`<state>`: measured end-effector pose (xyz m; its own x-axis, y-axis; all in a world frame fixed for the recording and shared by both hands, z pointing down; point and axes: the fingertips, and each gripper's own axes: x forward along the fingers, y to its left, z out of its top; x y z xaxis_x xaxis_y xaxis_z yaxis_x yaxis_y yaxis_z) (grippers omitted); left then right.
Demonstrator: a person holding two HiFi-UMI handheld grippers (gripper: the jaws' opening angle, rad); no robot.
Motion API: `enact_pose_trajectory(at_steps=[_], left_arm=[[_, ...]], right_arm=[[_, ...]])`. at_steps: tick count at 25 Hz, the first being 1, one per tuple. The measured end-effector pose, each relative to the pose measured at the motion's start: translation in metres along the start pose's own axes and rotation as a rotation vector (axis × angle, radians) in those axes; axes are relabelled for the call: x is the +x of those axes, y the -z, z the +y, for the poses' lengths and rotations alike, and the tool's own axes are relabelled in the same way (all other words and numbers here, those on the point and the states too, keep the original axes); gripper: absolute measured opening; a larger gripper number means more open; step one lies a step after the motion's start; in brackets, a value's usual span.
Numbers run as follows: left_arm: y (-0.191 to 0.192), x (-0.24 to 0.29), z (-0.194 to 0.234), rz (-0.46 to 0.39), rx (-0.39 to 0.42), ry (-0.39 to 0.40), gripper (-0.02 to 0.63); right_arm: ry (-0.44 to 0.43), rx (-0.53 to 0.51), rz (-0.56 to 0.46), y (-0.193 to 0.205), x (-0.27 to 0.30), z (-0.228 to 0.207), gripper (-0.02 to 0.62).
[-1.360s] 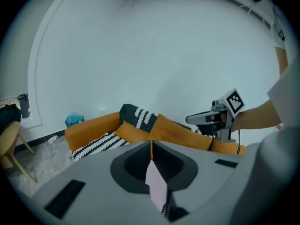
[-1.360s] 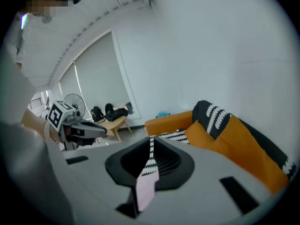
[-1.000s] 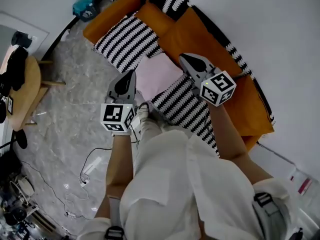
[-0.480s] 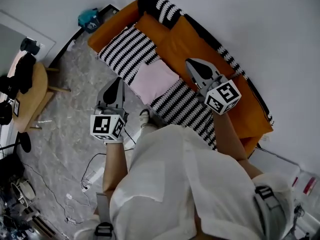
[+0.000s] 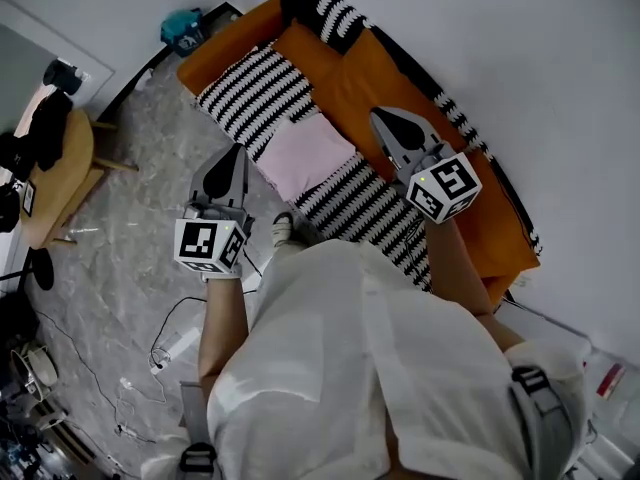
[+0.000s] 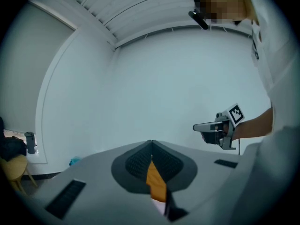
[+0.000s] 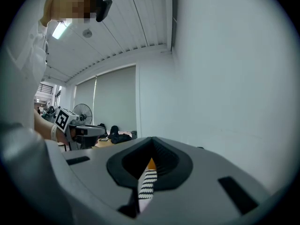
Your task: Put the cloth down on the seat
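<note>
A pale pink cloth (image 5: 305,153) lies spread flat on the seat of the orange sofa (image 5: 370,68), between two black-and-white striped seat covers (image 5: 255,93). My left gripper (image 5: 238,149) hovers above the floor just left of the cloth, jaws shut and empty. My right gripper (image 5: 377,114) hangs over the sofa's backrest to the right of the cloth, also shut with nothing in it. In the left gripper view the shut jaws (image 6: 151,142) face a white wall, with the right gripper (image 6: 196,127) at the right. The right gripper view shows its shut jaws (image 7: 152,138) and the left gripper (image 7: 105,129).
A round wooden table (image 5: 55,173) with dark items stands at the left. A teal object (image 5: 185,28) sits on the floor by the sofa's far end. Cables (image 5: 170,338) trail across the marble floor. My feet are close to the sofa's front edge.
Both grippers have lifted up and away from the pink cloth, the left one drawing out to the left. The cloth now lies in full view on the seat.
</note>
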<state>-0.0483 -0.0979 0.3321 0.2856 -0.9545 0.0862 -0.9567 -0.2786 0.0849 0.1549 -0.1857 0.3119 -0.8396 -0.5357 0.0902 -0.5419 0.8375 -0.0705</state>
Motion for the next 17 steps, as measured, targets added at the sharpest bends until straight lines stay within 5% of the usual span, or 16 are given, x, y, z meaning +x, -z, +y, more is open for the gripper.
enact_pose_trajectory(at_steps=[17], left_arm=[[-0.001,-0.006,0.017,-0.005,-0.034,-0.053,0.015]], right_arm=[[-0.049,-0.023,0.002,-0.004,0.02,0.006,0.006]])
